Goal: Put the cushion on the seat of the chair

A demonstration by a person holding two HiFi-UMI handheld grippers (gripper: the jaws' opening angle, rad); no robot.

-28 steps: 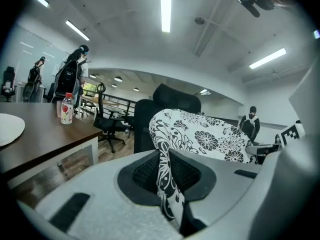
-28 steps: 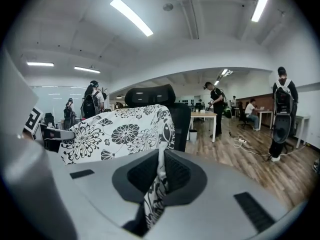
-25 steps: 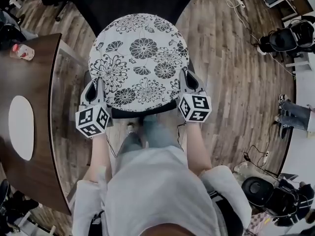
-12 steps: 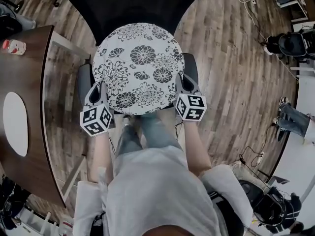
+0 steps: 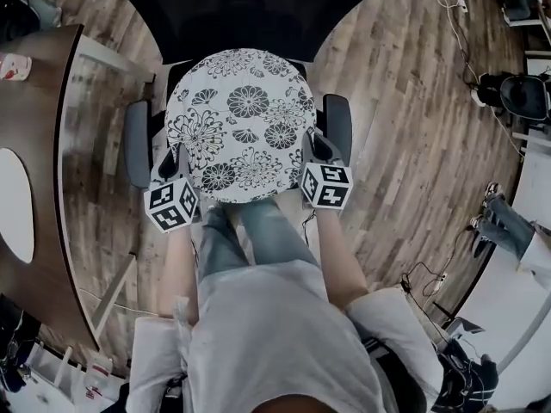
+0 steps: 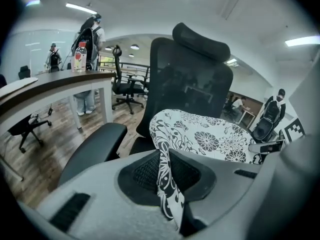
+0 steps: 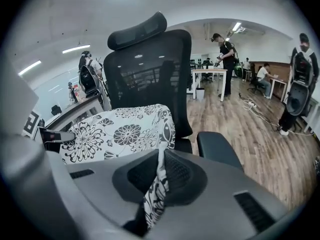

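A round white cushion point(image 5: 241, 123) with black flowers hangs flat over the seat of a black office chair point(image 5: 245, 15). My left gripper point(image 5: 172, 163) is shut on the cushion's near left edge, and my right gripper point(image 5: 315, 147) is shut on its near right edge. In the left gripper view the cushion's point(image 6: 205, 136) fabric rim is pinched between the jaws, with the chair's mesh back point(image 6: 192, 86) behind. The right gripper view shows the cushion point(image 7: 117, 131) pinched the same way in front of the chair back point(image 7: 147, 74). The seat itself is hidden under the cushion.
Two chair armrests point(image 5: 136, 140) point(image 5: 337, 123) flank the cushion. A dark curved desk point(image 5: 34, 170) stands at the left, with a bottle point(image 6: 79, 56) on it. Other chairs point(image 5: 525, 93), cables and standing people point(image 7: 225, 49) are around on the wooden floor.
Both grippers have carried the cushion forward and lower over the chair, and the armrests now show on both sides of it. The grips are unchanged.
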